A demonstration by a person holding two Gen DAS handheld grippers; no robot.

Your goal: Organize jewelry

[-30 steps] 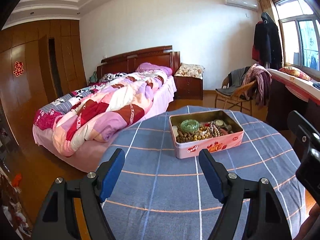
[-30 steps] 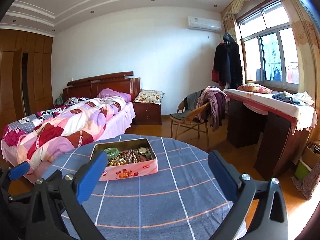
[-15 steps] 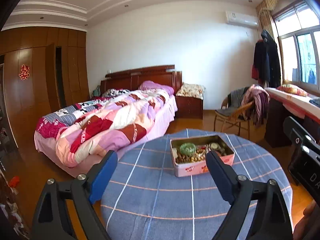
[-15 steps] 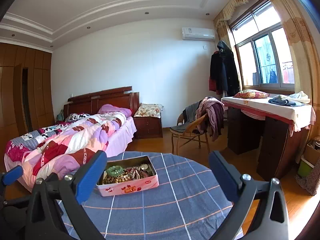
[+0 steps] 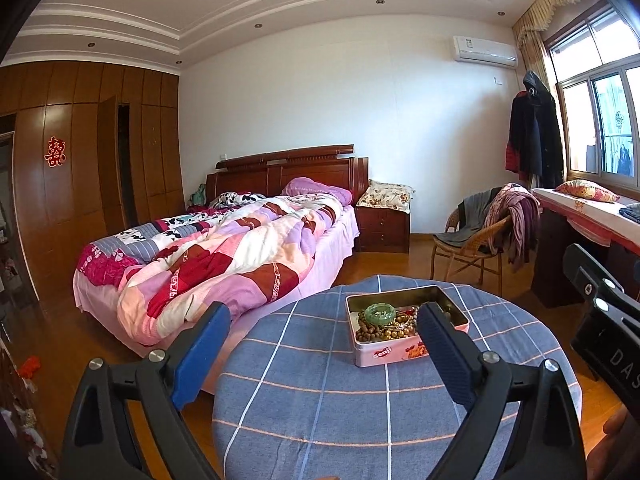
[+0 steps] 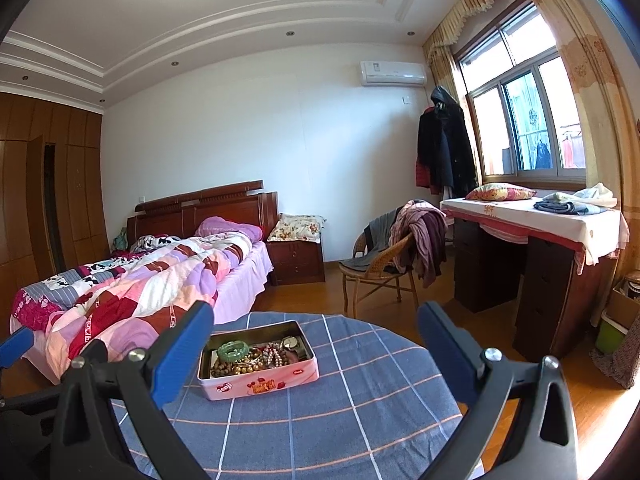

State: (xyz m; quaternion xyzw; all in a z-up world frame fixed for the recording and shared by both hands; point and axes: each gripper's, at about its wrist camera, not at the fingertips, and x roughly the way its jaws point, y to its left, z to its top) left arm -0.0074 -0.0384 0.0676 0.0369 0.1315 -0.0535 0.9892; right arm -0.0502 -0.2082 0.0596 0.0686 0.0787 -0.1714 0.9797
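Note:
A pink tin (image 5: 404,350) with no lid stands on the round table with a blue checked cloth (image 5: 320,400). In it lie a green bangle (image 5: 380,314), brown beads (image 5: 376,334) and gold and pearl pieces. My left gripper (image 5: 323,314) hovers in front of the tin and above the table, its jaws opening with nothing between them. The right wrist view shows the same tin (image 6: 260,386) and bangle (image 6: 233,350) on the table (image 6: 320,420). My right gripper (image 6: 315,312) hangs open and empty, short of the tin.
A bed with a patchwork quilt (image 5: 224,256) stands left of the table. A wicker chair draped in clothes (image 6: 384,264) and a dark desk (image 6: 532,264) are behind and to the right. Wooden floor surrounds the table.
Both grippers have risen and drawn back, so the tin and table look smaller and lower. The left jaws have spread wider. The right jaws stay as wide as before.

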